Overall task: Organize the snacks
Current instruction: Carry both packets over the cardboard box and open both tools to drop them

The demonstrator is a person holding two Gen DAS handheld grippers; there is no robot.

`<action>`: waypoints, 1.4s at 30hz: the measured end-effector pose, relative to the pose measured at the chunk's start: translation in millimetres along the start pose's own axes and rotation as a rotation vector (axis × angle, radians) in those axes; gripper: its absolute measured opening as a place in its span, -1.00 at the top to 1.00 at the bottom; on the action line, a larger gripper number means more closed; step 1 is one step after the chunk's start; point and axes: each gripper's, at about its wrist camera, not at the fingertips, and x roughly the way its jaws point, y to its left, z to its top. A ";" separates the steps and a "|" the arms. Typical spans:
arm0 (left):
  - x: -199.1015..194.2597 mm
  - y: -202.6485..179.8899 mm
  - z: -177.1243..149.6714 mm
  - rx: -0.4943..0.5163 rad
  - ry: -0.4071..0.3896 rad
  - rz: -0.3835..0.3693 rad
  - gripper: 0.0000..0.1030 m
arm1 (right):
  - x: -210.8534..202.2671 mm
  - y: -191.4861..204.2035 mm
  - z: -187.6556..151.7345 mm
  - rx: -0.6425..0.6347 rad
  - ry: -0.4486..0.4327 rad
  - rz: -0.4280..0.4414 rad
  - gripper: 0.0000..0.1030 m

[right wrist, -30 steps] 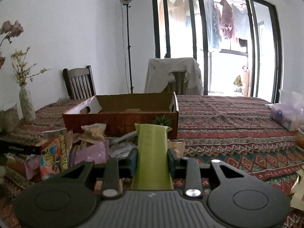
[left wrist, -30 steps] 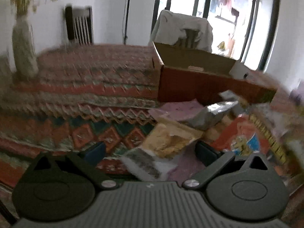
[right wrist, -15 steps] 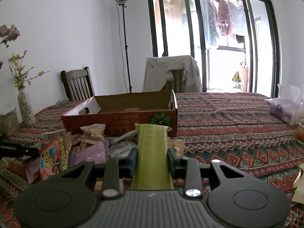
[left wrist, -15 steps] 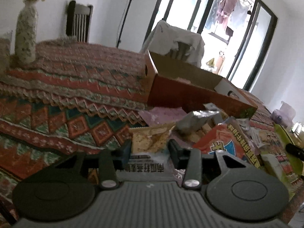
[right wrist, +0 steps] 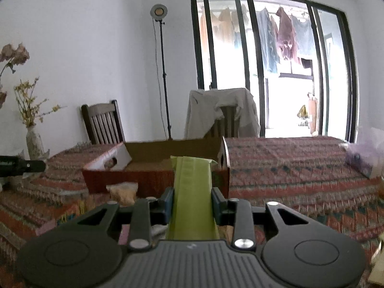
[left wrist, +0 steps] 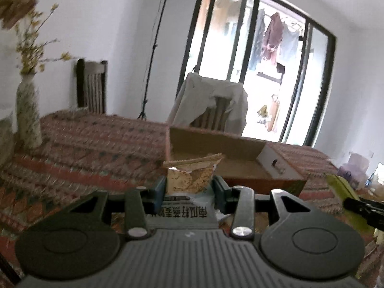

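Left gripper [left wrist: 189, 187]: jaws clamped on a tan snack packet [left wrist: 190, 176] with a clear window and printed white lower half. The packet stands upright between the pads, its torn-looking top edge above them. The grip sits low on the packet, so the upper half is free to flop; keep your wrist level as you carry it.

Right gripper [right wrist: 192, 198]: jaws closed on a pale green packet [right wrist: 193, 192], held lengthwise, its far end projecting toward 12 o'clock. The grip looks square and secure.

Destination, by my judgement, is the open cardboard box [left wrist: 240, 153] on the patterned tablecloth [left wrist: 96, 141]. In the left wrist view it lies at 12 to 1 o'clock beyond the packet; in the right wrist view its near wall [right wrist: 144, 180] is straight ahead at 12 o'clock, with loose snacks [right wrist: 123, 192] at 10 o'clock in front of it.

Recommendations:
- Clear the near wall before you lower either packet; both are long enough to catch the rim.
- Enter one gripper at a time. The right gripper's tip already shows at 3 o'clock in the left view, so the two are close.
- Lay each packet flat against the box floor, then release.
- Keep away from the vase [left wrist: 27, 117] at 9 o'clock.
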 end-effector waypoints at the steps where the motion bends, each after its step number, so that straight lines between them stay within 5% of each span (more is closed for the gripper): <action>1: 2.7 -3.8 5.1 0.005 -0.006 -0.006 0.16 | 1.8 0.4 4.2 0.000 -0.011 0.001 0.38; 12: 50.6 -49.3 50.2 0.043 -0.041 -0.039 0.16 | 51.7 0.9 59.1 -0.004 -0.084 0.014 0.38; 23: 130.9 -54.4 82.0 -0.031 -0.004 0.004 0.16 | 140.8 1.4 105.3 0.015 -0.077 0.031 0.38; 42: 201.9 -48.6 47.7 0.016 0.111 0.131 0.16 | 219.7 -11.6 71.8 0.058 0.076 0.031 0.38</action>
